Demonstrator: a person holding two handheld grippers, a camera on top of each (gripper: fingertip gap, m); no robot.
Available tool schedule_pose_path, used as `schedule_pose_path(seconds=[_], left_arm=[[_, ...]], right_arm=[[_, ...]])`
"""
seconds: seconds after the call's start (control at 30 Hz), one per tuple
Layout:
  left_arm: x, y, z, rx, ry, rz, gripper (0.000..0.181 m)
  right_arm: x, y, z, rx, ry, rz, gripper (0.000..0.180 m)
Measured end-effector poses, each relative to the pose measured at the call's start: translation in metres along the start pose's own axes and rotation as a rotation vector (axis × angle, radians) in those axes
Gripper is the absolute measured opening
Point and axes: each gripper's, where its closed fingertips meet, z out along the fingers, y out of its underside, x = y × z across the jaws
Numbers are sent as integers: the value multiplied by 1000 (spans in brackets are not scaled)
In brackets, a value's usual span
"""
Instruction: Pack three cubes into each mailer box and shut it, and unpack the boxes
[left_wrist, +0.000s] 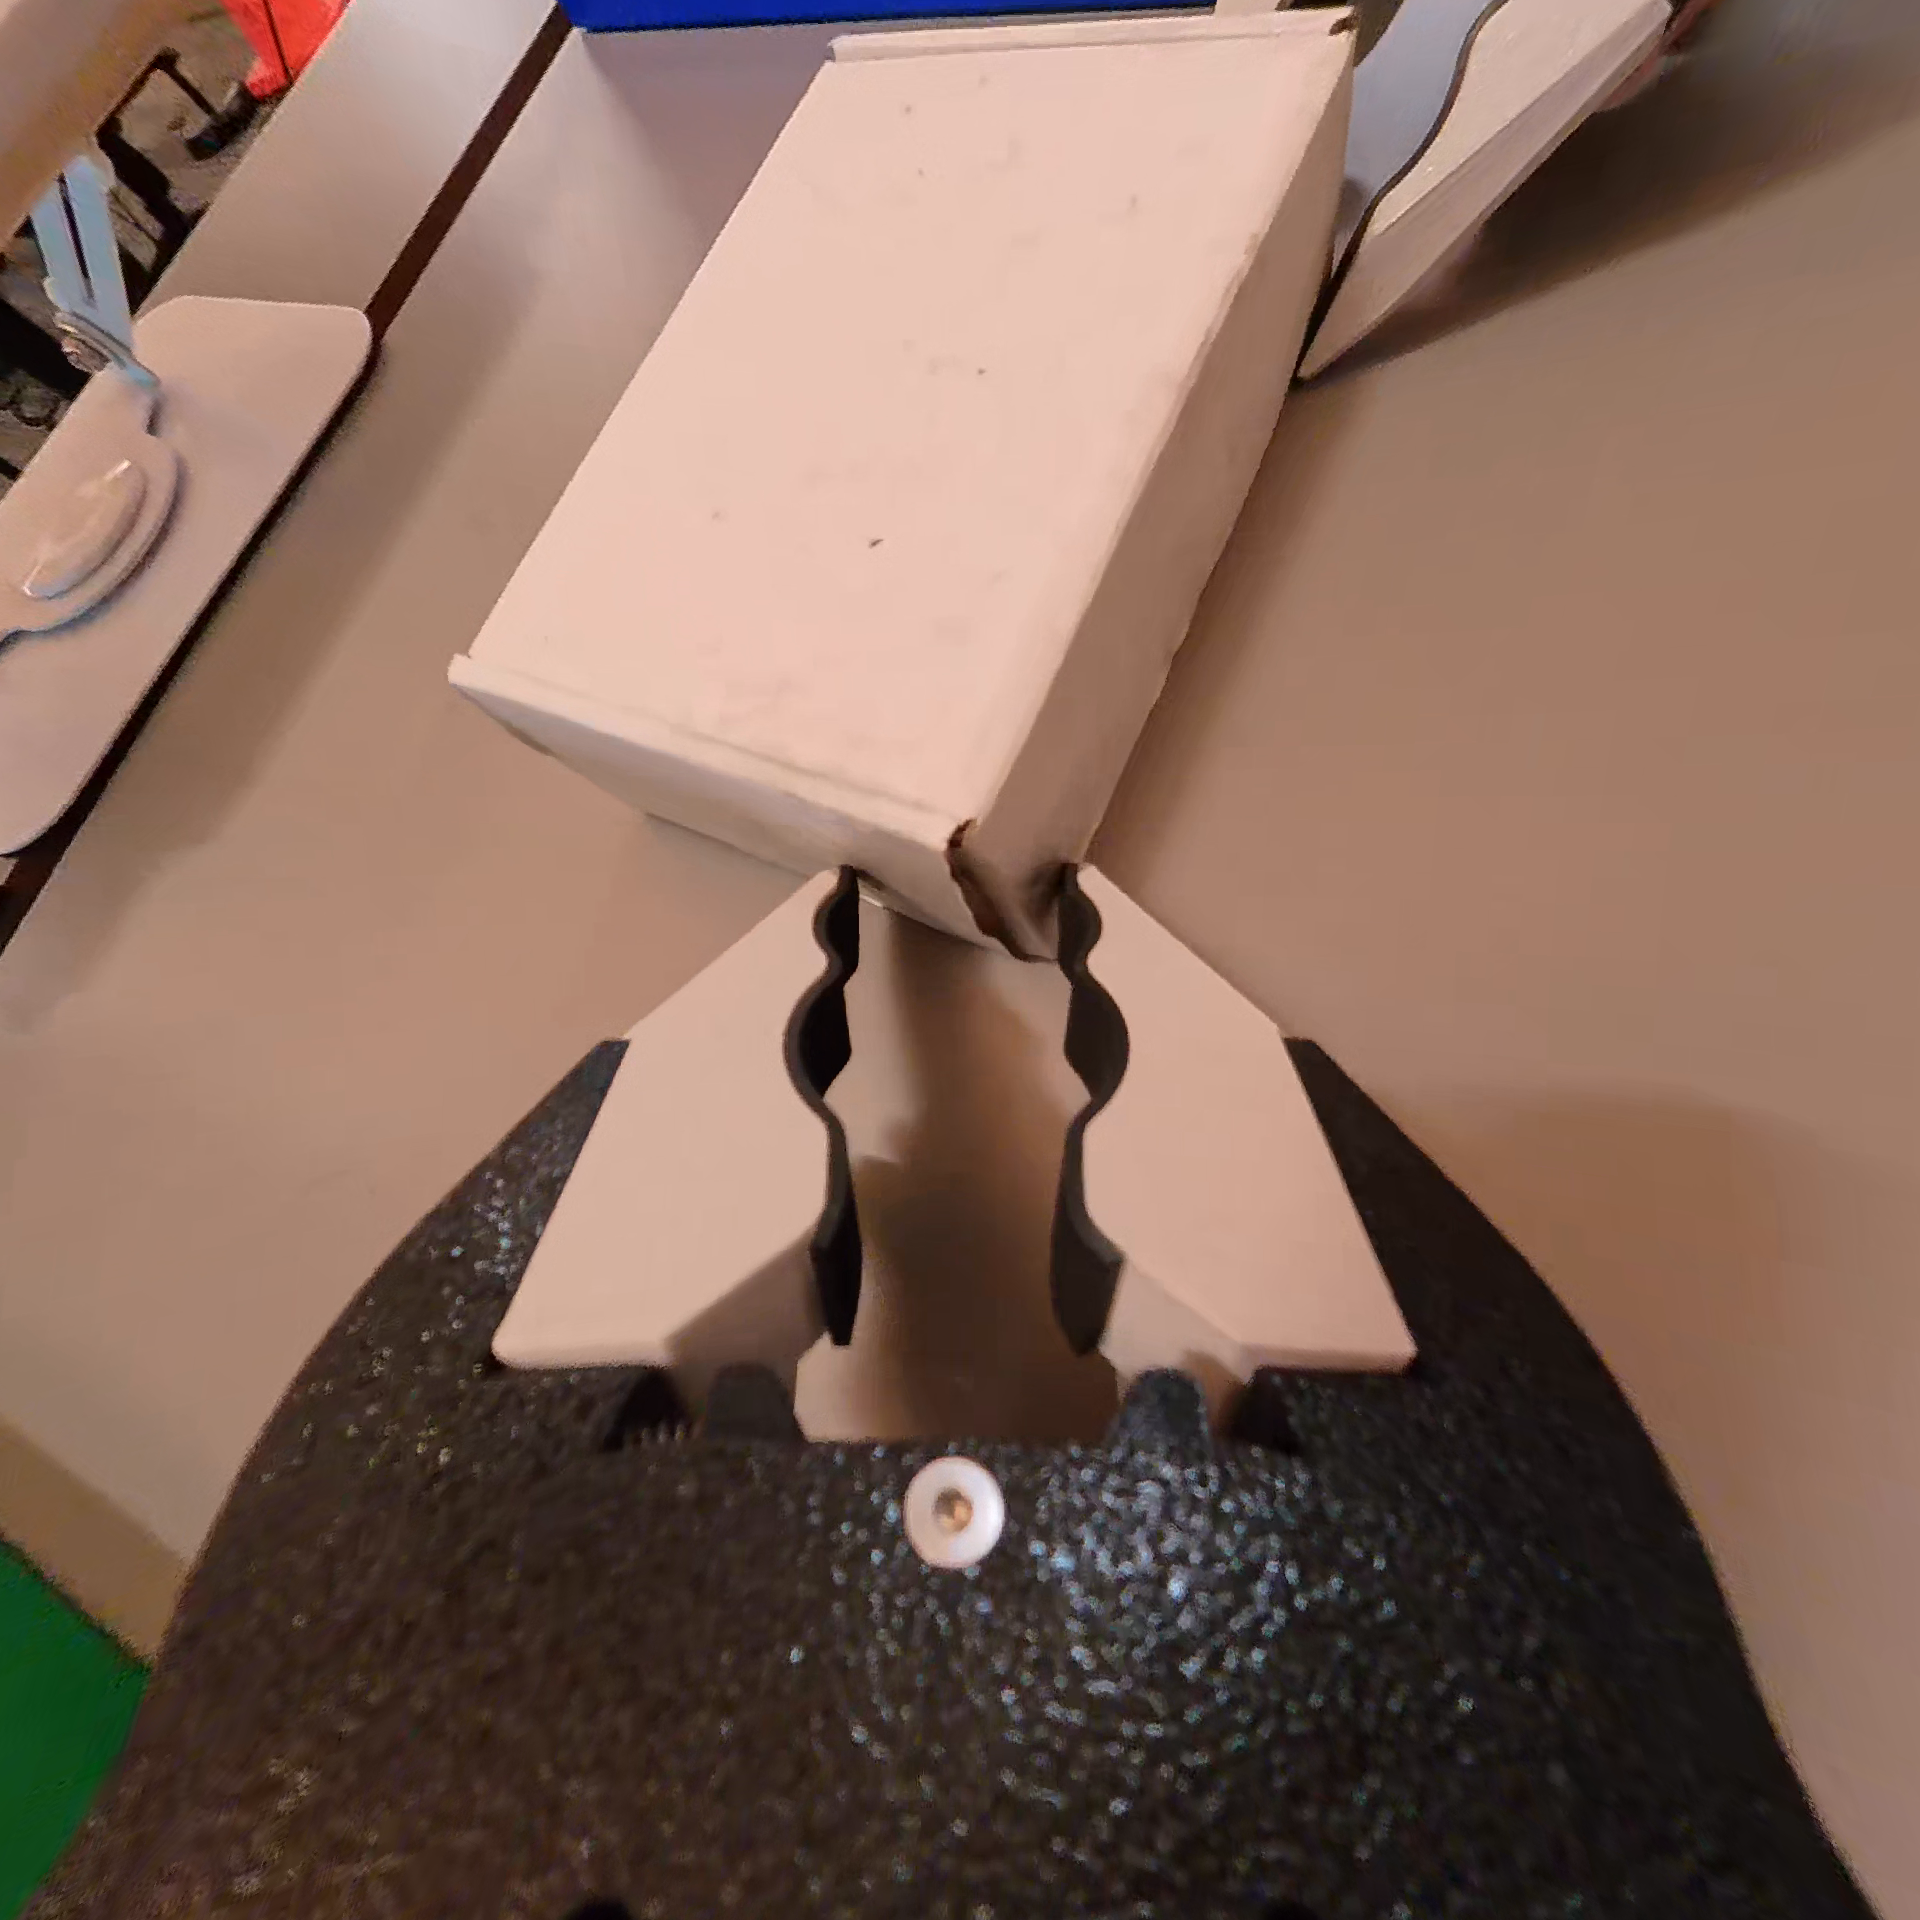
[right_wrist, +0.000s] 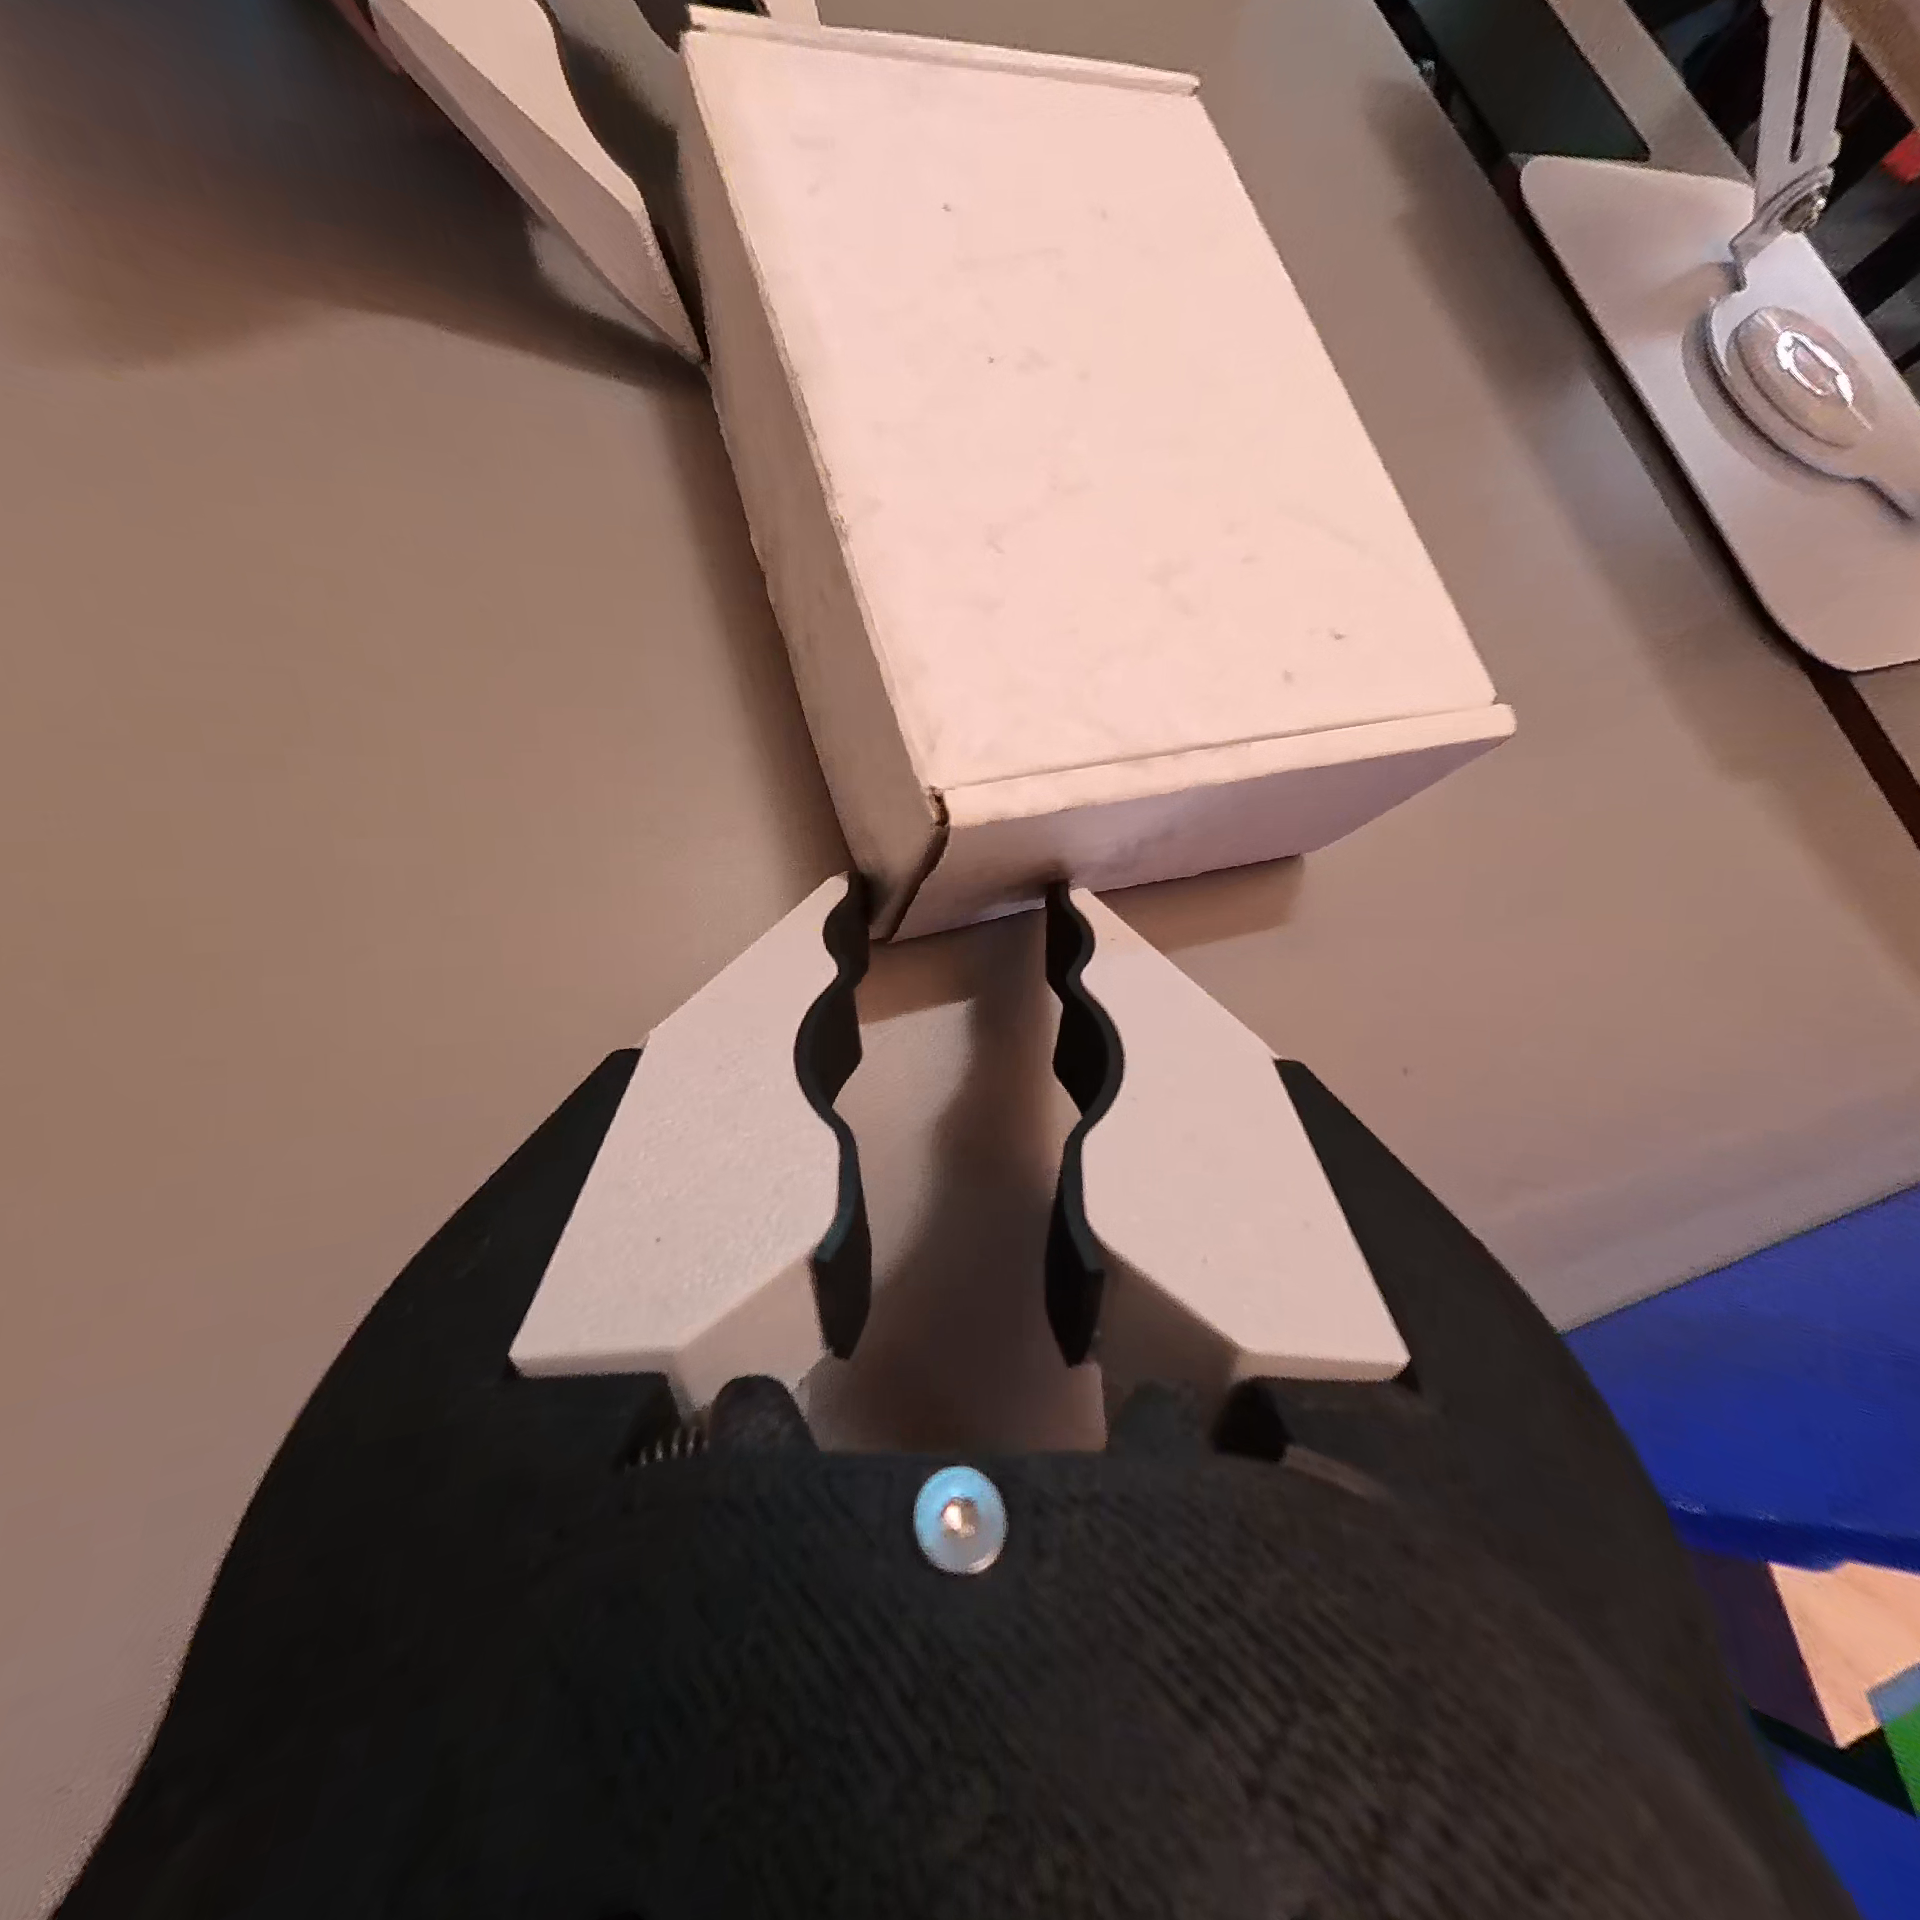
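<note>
One closed white mailer box (left_wrist: 894, 436) lies on our tan bench (left_wrist: 1558, 779), held at two opposite corners. Our left gripper (left_wrist: 958, 894) has its jaws partly open, clamped across the box's near corner, black wavy pads touching both sides. Our right gripper (right_wrist: 956, 902) does likewise at the corner facing it in the right wrist view, jaws partly open and pressed on the cardboard. Beside the bench stands a grey metal stand base (right_wrist: 1704, 395); a blue sheet (right_wrist: 1766, 1403) lies near.

White mailer box (left_wrist: 914, 436) (right_wrist: 1049, 447), closed, flat on table
</note>
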Motion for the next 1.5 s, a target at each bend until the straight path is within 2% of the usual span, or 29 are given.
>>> schedule_pose_path(seconds=[0.03,0.2,0.3,0.4,0.47,0.57,0.63,0.73,0.9,1.1,1.23,1.5], left_arm=[[0,0,0,-2,-5,-1,36],[1,1,-1,-6,-19,-23,36],[6,1,-3,-19,-10,-99,39],[11,8,-14,-34,-69,-107,69],[11,16,-25,-43,-134,-114,74],[21,27,-42,-78,-154,-213,84],[32,32,-52,-104,-138,-310,90],[46,27,-68,-42,-137,-406,99],[72,25,-83,38,-101,-504,103],[83,22,-91,75,-74,-498,104],[84,26,-87,55,-23,-553,104],[82,29,-86,47,1,-602,97]], right_arm=[[0,0,0,-1,6,-2,33],[1,0,0,-6,18,15,33],[1,-1,0,-17,9,61,34],[6,-7,-16,-84,107,38,80],[12,-27,-32,-98,176,6,110],[10,-57,-31,-118,129,-54,126],[11,-65,-17,-156,62,-112,126],[21,-74,6,-218,-19,-148,126],[17,-95,34,-253,-219,-98,125],[4,-78,52,-405,-296,-141,122],[9,-53,61,-519,-287,-235,134],[9,-40,48,-617,-341,-431,132]])
